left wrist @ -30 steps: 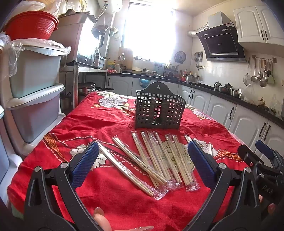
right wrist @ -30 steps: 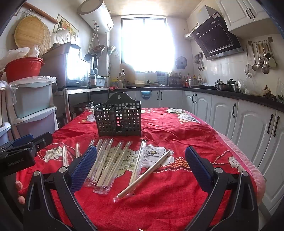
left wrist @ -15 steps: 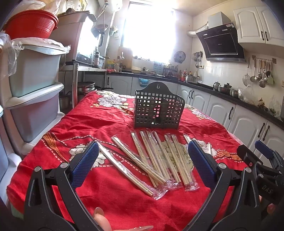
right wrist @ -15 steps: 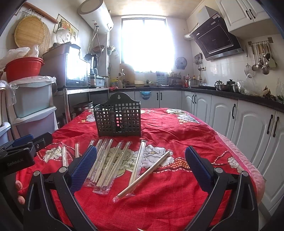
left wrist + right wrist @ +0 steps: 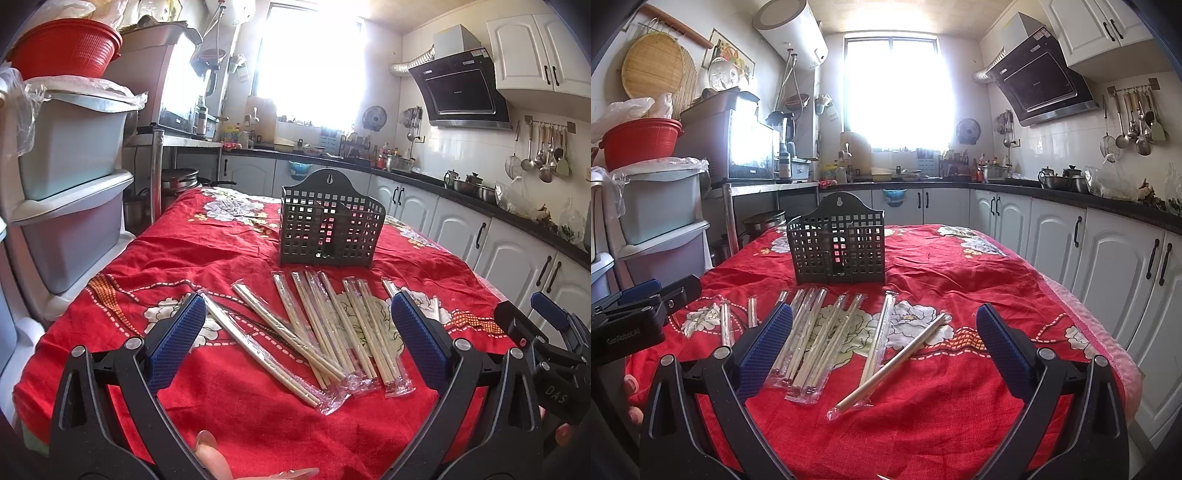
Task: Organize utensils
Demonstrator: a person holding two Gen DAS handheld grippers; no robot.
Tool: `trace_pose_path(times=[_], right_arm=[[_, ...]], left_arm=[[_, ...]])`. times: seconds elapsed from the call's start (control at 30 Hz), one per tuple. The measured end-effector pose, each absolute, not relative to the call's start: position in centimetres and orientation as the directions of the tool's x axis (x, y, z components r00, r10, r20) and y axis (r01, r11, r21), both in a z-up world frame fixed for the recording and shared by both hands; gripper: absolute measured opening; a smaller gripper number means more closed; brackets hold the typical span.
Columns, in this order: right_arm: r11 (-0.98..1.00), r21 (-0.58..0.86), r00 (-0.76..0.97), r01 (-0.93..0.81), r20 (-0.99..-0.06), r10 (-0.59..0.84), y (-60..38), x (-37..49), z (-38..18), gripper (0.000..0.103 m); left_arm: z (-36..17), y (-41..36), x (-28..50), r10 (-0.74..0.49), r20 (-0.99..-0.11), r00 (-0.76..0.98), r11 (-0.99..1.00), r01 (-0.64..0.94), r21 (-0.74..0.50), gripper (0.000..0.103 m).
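Observation:
Several pairs of wooden chopsticks in clear plastic sleeves (image 5: pixel 325 332) (image 5: pixel 827 339) lie fanned out on the red flowered tablecloth. Behind them stands a dark perforated utensil holder (image 5: pixel 330 230) (image 5: pixel 839 248), upright with nothing seen inside it. My left gripper (image 5: pixel 299 339) hovers open above the near ends of the sleeves, holding nothing. My right gripper (image 5: pixel 882 343) is open too, over the rightmost sleeves, one of which (image 5: pixel 890 363) lies slanted apart from the rest. Each gripper shows at the edge of the other's view.
The table (image 5: pixel 207 243) sits between stacked grey storage bins (image 5: pixel 70 177) with a red basket (image 5: pixel 62 48) on the left and white kitchen cabinets (image 5: pixel 1108 273) on the right. A fingertip (image 5: pixel 212 456) shows at the bottom of the left wrist view.
The left wrist view has shifted slightly lower and closer toward the table. The right gripper and the chopsticks have not visibly moved.

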State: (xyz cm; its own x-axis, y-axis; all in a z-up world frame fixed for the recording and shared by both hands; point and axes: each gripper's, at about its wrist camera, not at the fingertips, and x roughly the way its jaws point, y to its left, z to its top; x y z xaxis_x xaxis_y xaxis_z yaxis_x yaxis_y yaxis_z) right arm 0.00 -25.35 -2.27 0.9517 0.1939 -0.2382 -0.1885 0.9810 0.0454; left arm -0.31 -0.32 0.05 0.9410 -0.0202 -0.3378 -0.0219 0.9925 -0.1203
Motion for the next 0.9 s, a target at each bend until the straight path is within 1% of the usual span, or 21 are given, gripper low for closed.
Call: trace_pose_path(times=[0.3, 0.43, 0.53, 0.9], right_arm=[[0.976, 0.027, 0.945, -0.215, -0.248, 0.215, -24.9, 0.3, -2.1, 0.097], [0.971, 0.01, 0.938, -0.238, -0.257, 0.232, -24.5, 0.7, -1.9, 0.097], [0.967, -0.002, 0.932, -0.256, -0.266, 0.246, -24.1, 1.2, -1.8, 0.097], [0.94, -0.01, 0.888, -0.34, -0.334, 0.318, -22.4, 3.7, -1.2, 0.097]], left_arm=[[-0.1, 0.4, -0.1, -0.004, -0.355, 0.935, 0.989, -0.048, -0.137, 0.093], [-0.2, 1.6, 0.3, -0.021, -0.378, 0.926, 0.98, -0.056, -0.191, 0.093], [-0.2, 2.3, 0.6, -0.013, -0.392, 0.92, 0.977, -0.072, -0.203, 0.093], [-0.1, 4.7, 2.0, -0.034, -0.439, 0.898, 0.96, -0.092, -0.263, 0.093]])
